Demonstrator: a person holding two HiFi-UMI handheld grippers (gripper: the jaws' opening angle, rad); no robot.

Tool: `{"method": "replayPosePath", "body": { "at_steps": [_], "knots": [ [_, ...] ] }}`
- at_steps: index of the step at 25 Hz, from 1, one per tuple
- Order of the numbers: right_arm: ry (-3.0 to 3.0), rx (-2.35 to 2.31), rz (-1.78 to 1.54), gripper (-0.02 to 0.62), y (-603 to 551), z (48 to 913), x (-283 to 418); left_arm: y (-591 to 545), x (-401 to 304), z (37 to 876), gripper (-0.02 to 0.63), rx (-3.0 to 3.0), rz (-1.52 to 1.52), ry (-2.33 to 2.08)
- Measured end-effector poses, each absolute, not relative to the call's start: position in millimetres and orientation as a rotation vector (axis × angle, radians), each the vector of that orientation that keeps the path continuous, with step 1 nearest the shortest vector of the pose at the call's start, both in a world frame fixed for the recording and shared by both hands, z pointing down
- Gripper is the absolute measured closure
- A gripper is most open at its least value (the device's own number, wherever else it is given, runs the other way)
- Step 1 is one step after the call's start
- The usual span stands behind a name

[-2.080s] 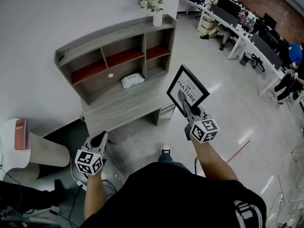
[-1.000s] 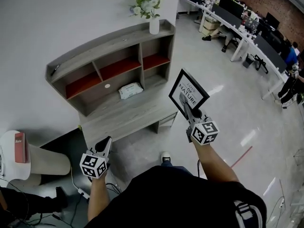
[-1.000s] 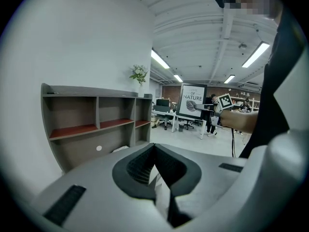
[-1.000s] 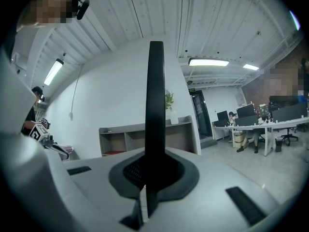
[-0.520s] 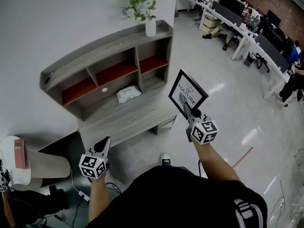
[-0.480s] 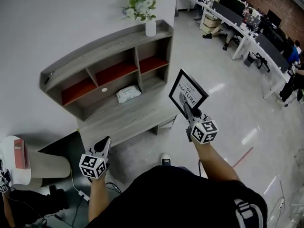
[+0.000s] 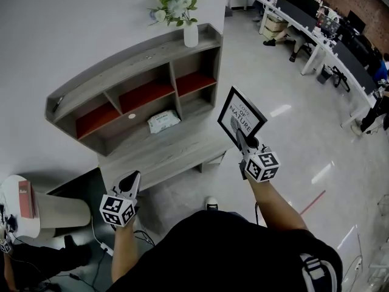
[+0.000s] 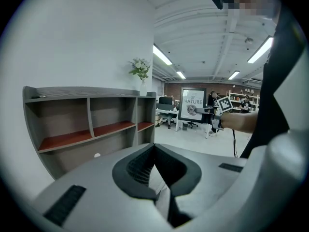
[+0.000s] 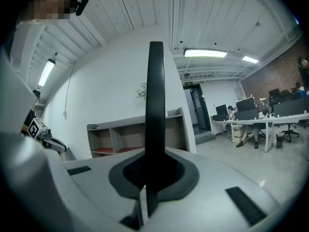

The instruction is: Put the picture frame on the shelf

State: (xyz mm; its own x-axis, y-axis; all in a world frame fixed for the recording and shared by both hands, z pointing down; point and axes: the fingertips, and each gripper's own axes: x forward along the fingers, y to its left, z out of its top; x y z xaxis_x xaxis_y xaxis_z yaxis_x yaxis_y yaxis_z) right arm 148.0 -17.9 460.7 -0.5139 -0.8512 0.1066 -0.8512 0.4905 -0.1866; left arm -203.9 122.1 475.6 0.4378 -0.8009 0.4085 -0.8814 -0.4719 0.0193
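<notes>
The picture frame (image 7: pixel 241 118), black-edged with a white "NATURE" print, is held upright in the air by its lower edge, with my right gripper (image 7: pixel 247 141) shut on it. It hangs to the right of the grey wooden shelf (image 7: pixel 130 66), which has red-lined cubbies. In the right gripper view the frame (image 9: pixel 155 105) shows edge-on as a dark bar between the jaws, with the shelf (image 9: pixel 140 139) beyond. My left gripper (image 7: pixel 130 180) is low at the shelf's front left, shut and empty. The left gripper view shows its tips (image 8: pixel 154 146) meeting, the shelf (image 8: pixel 87 124) and the frame (image 8: pixel 192 104).
A white vase of flowers (image 7: pixel 190 34) stands on the shelf's top right end. A white packet (image 7: pixel 163 121) lies on the lower ledge. A round white table (image 7: pixel 42 208) with a red book is at the left. Office desks (image 7: pixel 316 35) with people fill the far right.
Both grippers have drifted closer to the shelf as the person steps forward. The right gripper still holds the frame in the same upright pose.
</notes>
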Motion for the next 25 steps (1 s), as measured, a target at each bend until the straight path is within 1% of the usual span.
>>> {"method": "replayPosePath", "body": {
  "at_steps": [16,25],
  "knots": [
    [-2.739,1.501,0.356,0.572,-80,468,170,72,-175,475,0.588,2.427,0.516,-1.516],
    [-2.754,1.479,0.357,0.572,-112,475,188,45,-144,480,0.588,2.432,0.530,-1.512]
  ]
}}
